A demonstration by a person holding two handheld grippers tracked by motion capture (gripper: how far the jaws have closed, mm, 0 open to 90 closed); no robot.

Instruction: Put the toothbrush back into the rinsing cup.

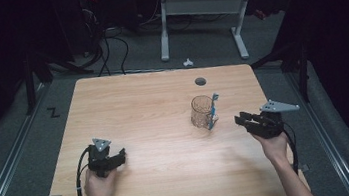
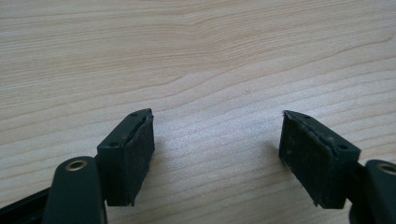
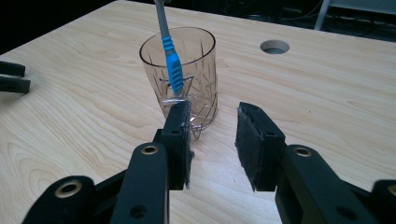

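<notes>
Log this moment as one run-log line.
right claw: open, empty, near glass | toothbrush: leaning outside against glass | left claw: open, empty, low over table

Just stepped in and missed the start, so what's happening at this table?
A person holds a two-jaw gripper in each hand over a wooden table. The right gripper, jaws open and empty, points at a clear glass cup with a blue toothbrush leaning against it. The left gripper rests open on bare wood.
</notes>
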